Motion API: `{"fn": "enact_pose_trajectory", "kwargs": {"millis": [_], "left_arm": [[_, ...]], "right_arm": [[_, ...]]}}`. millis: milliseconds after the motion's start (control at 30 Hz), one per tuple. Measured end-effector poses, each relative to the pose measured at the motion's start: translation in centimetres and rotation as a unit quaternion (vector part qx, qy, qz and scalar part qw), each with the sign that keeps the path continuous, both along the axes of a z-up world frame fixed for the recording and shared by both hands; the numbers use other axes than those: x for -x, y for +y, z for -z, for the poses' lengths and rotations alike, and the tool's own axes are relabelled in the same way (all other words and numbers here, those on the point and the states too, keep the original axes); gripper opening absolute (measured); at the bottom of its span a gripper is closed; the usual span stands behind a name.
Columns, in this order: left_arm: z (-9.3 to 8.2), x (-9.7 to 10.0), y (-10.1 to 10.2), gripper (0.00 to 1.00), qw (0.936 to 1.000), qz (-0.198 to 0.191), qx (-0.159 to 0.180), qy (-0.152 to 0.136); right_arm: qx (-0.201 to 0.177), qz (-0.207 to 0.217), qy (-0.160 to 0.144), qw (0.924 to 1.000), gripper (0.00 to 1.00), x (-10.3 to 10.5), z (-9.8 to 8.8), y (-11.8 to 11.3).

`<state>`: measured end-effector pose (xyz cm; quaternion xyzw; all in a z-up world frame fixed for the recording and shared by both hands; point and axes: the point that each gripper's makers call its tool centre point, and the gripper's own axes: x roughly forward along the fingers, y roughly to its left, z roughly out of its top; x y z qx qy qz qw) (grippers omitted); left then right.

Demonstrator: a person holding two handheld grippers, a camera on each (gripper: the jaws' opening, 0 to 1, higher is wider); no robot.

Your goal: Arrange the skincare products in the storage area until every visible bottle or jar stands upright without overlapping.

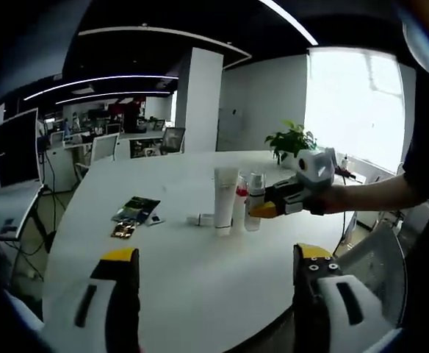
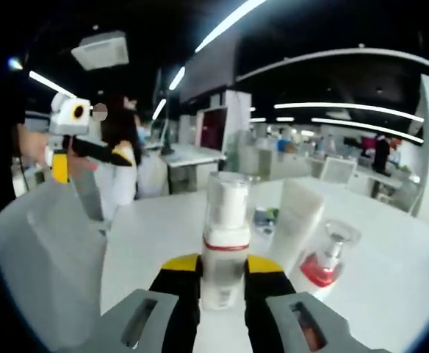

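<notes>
**deskwatcher:** ok going left to right. Left claw (image 1: 214, 276) is hanging back over the near edge of the white desk (image 1: 178, 294), jaws spread wide, nothing in them. In the left gripper view the skincare cluster sits further in on the desk, well apart from that claw: a small item lying flat (image 1: 200, 219) (can't tell what exactly, too small), then a tall white tube (image 1: 225, 200) standing, a red-capped bottle (image 1: 239, 207) just beside it, then a clear-capped pump bottle (image 1: 254, 202). The right claw (image 1: 267, 207) comes in from the right, tips at that pump bottle.

**tubefan:** so which claw actually has it?

**deskwatcher:** the right one. In the right gripper view the right claw (image 2: 222, 273) has the pump bottle (image 2: 224, 239) dead centre between its jaws, yellow tips pressed to both sides of its lower body, so I'd call it clamped on the bottle. Bottle's long axis is upright, crossing the jaws at a right angle, base looks to be down on the desk (image 2: 156, 228). Right of it the white tube (image 2: 297, 220) stands, and right again the red bottle (image 2: 325, 262) appears tipped over toward the camera.

**tubefan:** so what's the next move hinge on?

**deskwatcher:** my guess: the tube is very close on the bottle's right, so letting go cleanly means backing straight out. The left claw is far off, so the flat item stays for later.
</notes>
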<state>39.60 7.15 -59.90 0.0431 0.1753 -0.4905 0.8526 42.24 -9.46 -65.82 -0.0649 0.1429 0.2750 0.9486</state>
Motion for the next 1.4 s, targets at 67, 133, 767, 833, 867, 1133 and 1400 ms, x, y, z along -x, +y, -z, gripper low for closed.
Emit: {"fn": "enact_pose_trajectory", "kwargs": {"millis": [67,133,767,833,867,1133,1400], "left_arm": [[0.1,-0.1,-0.2,0.82,1.0000,0.001,-0.002,0.000],[0.2,-0.2,-0.5,0.81,1.0000,0.004,-0.003,0.001],[1.5,-1.2,-2.0,0.81,0.9997,0.013,-0.019,0.012],[1.7,-1.3,-2.0,0.80,0.9996,0.013,-0.021,0.014],[1.7,-1.4,-2.1,0.80,0.9996,0.014,-0.022,0.015],[2.1,-1.5,-2.5,0.80,0.9993,0.018,-0.027,0.018],[2.6,-1.7,-2.6,0.79,0.9990,0.021,-0.033,0.022]], "right_arm": [[0.001,0.000,0.002,1.0000,0.13,-0.1,0.4,-0.2],[0.001,0.000,0.004,1.0000,0.13,-0.1,0.8,-0.3],[0.003,0.000,0.028,0.9996,0.14,-1.0,4.9,-0.7],[0.003,-0.001,0.027,0.9996,0.14,-1.2,5.0,-0.8],[0.005,-0.002,0.027,0.9996,0.14,-1.3,5.1,-0.8],[0.012,-0.003,0.028,0.9995,0.14,-1.7,5.8,-1.0],[0.018,-0.001,0.034,0.9993,0.14,-1.5,6.9,-1.2]]}}
